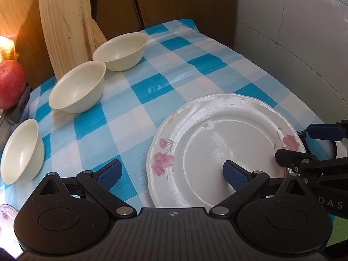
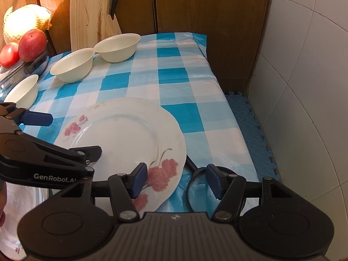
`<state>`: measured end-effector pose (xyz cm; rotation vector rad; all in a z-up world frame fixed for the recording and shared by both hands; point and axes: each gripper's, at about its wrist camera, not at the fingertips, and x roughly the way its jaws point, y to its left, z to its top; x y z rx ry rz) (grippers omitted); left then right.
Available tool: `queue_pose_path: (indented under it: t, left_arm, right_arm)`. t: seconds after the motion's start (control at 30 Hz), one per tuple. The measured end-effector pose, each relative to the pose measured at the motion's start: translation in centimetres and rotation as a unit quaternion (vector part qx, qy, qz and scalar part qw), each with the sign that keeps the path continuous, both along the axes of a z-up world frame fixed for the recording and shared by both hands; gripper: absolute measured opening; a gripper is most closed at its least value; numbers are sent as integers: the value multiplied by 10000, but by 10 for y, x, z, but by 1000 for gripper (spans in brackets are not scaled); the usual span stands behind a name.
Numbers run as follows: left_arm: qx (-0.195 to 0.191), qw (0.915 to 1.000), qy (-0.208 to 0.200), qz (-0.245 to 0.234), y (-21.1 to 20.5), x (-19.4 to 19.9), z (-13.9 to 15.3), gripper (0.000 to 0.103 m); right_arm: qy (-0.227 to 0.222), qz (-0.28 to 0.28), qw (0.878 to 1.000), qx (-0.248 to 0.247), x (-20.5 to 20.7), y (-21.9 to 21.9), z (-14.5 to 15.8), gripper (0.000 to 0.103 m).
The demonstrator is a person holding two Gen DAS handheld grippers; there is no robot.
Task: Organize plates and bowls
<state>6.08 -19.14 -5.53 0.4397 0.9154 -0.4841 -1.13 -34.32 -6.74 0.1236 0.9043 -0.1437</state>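
Observation:
A white plate with pink flowers (image 1: 221,150) lies on the blue checked tablecloth (image 1: 152,69); it also shows in the right wrist view (image 2: 130,134). Three cream bowls stand along the left: far (image 1: 121,51), middle (image 1: 78,87), near (image 1: 21,152). My left gripper (image 1: 171,174) is open; its right finger (image 1: 236,177) is over the plate's near part, its left finger beside the plate. My right gripper (image 2: 177,181) is open, straddling the plate's right rim. Both are empty.
A wooden cutting board (image 1: 67,28) and knife block lean at the back left. A red apple (image 1: 10,82), a tomato (image 2: 8,54) and a netted melon (image 2: 26,21) sit at the left. A black wire ring (image 2: 193,187) lies beside the plate. Tiled wall stands at the right.

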Motion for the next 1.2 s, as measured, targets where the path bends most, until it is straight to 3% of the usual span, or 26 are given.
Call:
queue_pose_path:
  t: [0.37,0.57,0.63,0.7,0.87,1.03,1.2]
  left_arm:
    - [-51,10000,6,-23,-1,2,-1,101]
    - [-120,9998,37,-139,-4,2,-2,100]
    - [-224,9994,167,-225,-5,4,-1,94]
    - [-320,9986,332,-249,-5,7,0,91]
    - [-310,9986,305,-296,-5,6,0,91]
    - [-360,9984,255,-344,-4,6,-1,92]
    - [-364,9985,251,-326,-4,6,0,92]
  right_arm:
    - [16,30,10000,-30,1,2,0,56]
    - [-33,117,9999,90,0,3,2,39]
    - [-53,129,9998,152,0,3,2,34]
    - [-69,71,9994,319,0,0,3,34]
    - [-84,-61,9979,646,1,-10,5,31]
    - [-91,172,9998,95,0,4,4,30]
    - [-74,188,9998,-14,0,7,5,30]
